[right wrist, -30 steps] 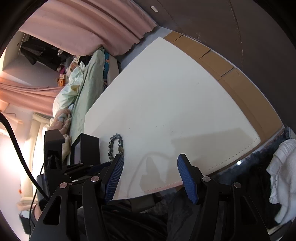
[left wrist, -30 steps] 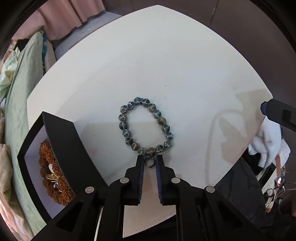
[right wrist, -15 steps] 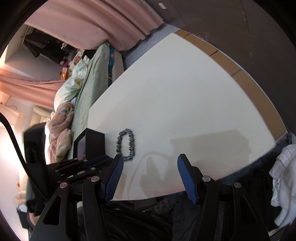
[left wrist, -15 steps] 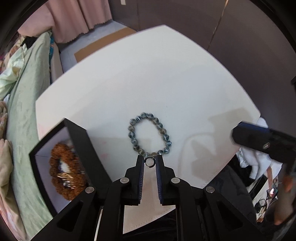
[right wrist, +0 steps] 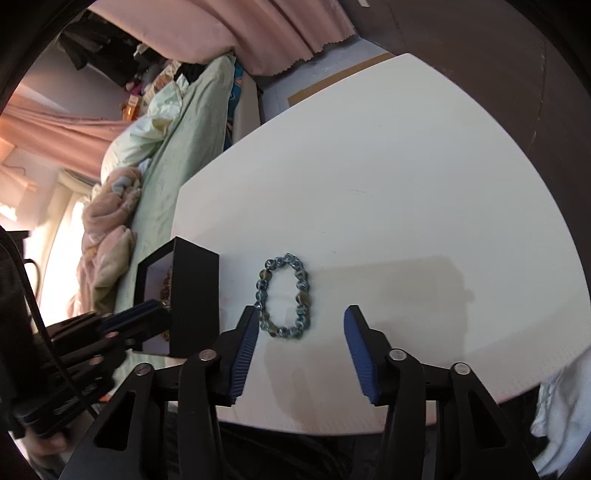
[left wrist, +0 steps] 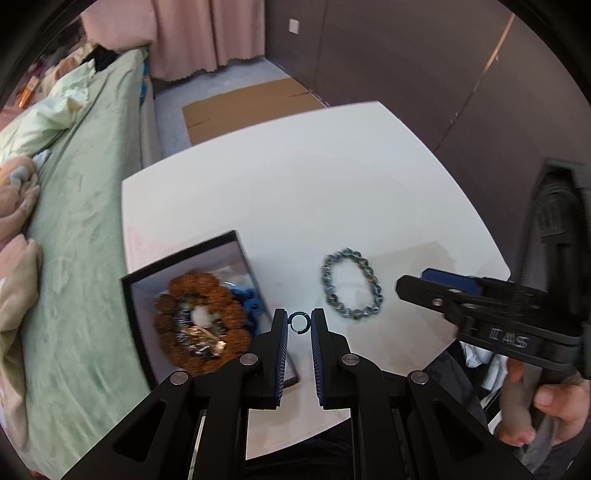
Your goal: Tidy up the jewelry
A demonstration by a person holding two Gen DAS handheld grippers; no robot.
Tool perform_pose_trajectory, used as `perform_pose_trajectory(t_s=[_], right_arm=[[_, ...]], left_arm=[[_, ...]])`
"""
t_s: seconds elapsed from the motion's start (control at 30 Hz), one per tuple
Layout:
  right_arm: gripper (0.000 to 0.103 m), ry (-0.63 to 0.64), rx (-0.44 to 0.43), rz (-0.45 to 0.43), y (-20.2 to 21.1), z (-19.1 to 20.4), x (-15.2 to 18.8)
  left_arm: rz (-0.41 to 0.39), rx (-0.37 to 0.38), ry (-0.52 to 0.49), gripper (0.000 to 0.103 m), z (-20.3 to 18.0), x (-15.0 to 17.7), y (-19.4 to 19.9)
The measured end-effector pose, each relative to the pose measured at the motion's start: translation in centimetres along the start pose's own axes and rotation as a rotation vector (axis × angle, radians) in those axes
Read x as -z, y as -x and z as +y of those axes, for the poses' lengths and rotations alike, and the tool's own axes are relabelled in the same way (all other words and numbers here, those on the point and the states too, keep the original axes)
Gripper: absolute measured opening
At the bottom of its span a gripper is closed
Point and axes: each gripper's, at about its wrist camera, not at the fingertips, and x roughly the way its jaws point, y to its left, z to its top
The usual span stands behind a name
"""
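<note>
Pink curtains hang at the far end of the room, and a bed with green bedding runs along the left of the white surface. Left of the left tool sits an open black jewelry box, at the surface's near left corner, with a brown beaded bracelet coiled inside and something blue beside it. The left tool is clenched on a small dark ring, pinched between its blue pads and held above the surface just right of the box. Ahead and to the right of that tool lies a blue-grey beaded bracelet, flat on the surface in an oval loop. The right tool hovers near this bracelet with its fingers spread wide and holding nothing; from its camera the bracelet lies just ahead, nearer the left finger.
</note>
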Motion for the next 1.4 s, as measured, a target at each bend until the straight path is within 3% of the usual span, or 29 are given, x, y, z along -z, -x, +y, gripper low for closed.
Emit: perform_pose_trajectory(t_s=[0.2,0.33,0.43,0.47,0.77,0.8,0.83,0.9,1.17,1.4], right_arm=[[0.04,0.045,0.076,0.046,-2.5,1.3,-0.6],[0.029,0.085,0.153,0.059,-4.0,2.0,-0.7],[0.012,0.128,0.229,0.047,-4.3,2.7,-0.9],[0.012,0.137,0.24,0.053,-4.4,2.8,-1.0],[0.011,0.157,0.163,-0.036,-0.8,4.5,-1.2],[0.011,0.16,0.153,-0.049,-0.1,4.8,-1.3],[0.011,0.164,0.144,-0.059,0.4,5.1,-1.4],[0.011,0.176,0.125,-0.082,1.6,6.0,-1.6],[0.011,0.224,0.048,-0.135,4.5,10.3,-2.2],[0.011,0.273,0.01,-0.138,4.4,13.9,-2.4]], left_arm=[[-0.026,-0.003,0.035,0.013,1.9,0.3,1.6],[-0.035,-0.011,0.071,0.013,3.8,0.6,2.2],[-0.04,-0.016,0.104,0.013,5.2,0.8,2.3],[-0.04,-0.017,0.117,0.013,5.6,0.8,2.2],[-0.033,0.001,0.22,0.015,8.6,0.8,1.5],[-0.04,0.022,0.238,0.026,8.9,0.9,1.5],[-0.045,0.03,0.247,0.049,9.1,0.9,1.6],[-0.086,0.028,0.269,0.078,9.7,1.2,2.2],[-0.157,0.04,0.332,0.08,11.3,2.5,4.1],[-0.211,0.072,0.391,0.08,12.5,4.3,5.5]])
